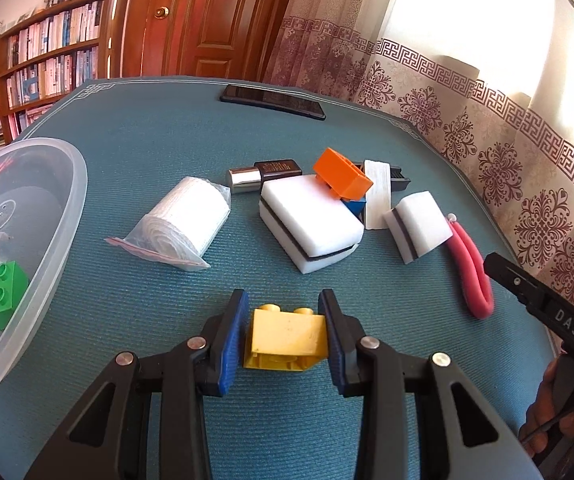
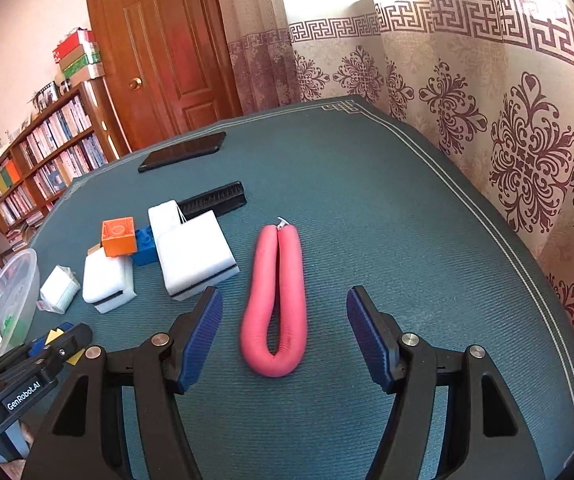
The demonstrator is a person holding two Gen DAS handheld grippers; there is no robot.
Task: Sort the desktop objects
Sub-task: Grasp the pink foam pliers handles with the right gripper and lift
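My left gripper [image 1: 285, 340] is shut on a yellow toy brick [image 1: 287, 338], held just above the teal mat. A clear plastic bowl [image 1: 63, 216] at the left holds a green brick [image 1: 1, 294]. Ahead lie a bagged gauze roll [image 1: 185, 222], a large white sponge [image 1: 309, 226], an orange brick [image 1: 343, 174] over a blue brick [image 1: 355, 205], and a small sponge [image 1: 417, 226]. My right gripper [image 2: 285, 338] stands open around the bend of a folded pink foam curler [image 2: 277, 300], its pads apart from it on both sides.
A black phone [image 1: 273, 101] lies at the mat's far edge. A brown bottle with a silver cap [image 1: 263, 174] and a black comb [image 2: 215, 199] lie behind the sponges. A patterned curtain [image 2: 507, 120] hangs close along the right; a bookshelf and wooden door stand beyond.
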